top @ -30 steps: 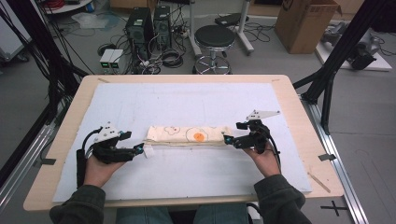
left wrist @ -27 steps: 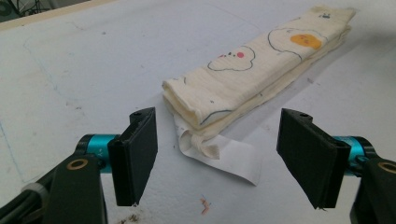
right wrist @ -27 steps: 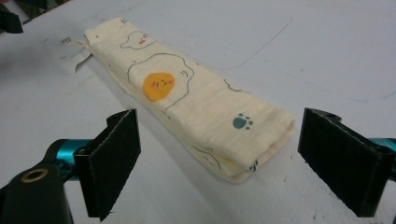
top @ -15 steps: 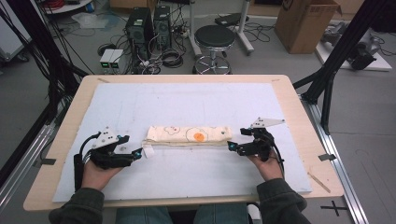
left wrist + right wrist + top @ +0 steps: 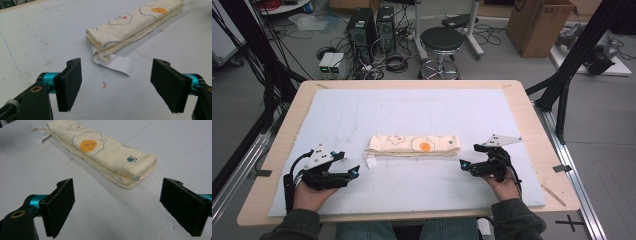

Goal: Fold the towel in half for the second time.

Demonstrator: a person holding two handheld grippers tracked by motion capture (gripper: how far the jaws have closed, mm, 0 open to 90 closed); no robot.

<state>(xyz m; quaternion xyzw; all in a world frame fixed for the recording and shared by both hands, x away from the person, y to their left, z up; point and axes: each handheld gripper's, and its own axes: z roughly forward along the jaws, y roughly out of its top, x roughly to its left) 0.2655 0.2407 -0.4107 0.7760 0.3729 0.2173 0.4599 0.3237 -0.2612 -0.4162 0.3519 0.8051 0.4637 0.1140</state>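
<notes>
A cream cloth [image 5: 413,145] printed with fried eggs lies folded into a long narrow strip across the middle of the white mat [image 5: 412,110]. A white label [image 5: 117,63] sticks out from its left end. My left gripper [image 5: 353,172] is open, near the front left of the mat, a short way from the cloth's left end [image 5: 100,45]. My right gripper [image 5: 463,164] is open too, just off the cloth's right end [image 5: 140,170]. Nothing sits between either pair of jaws.
The mat covers a wooden table [image 5: 537,125] with a bare rim. Beyond the far edge stand a black stool [image 5: 442,40], computer towers [image 5: 372,25] with cables and a cardboard box [image 5: 537,22]. Black frame legs [image 5: 562,85] flank both sides.
Both grippers have let go of the cloth's ends and pulled back toward the near edge, jaws now wide. The cloth stays folded where it was.
</notes>
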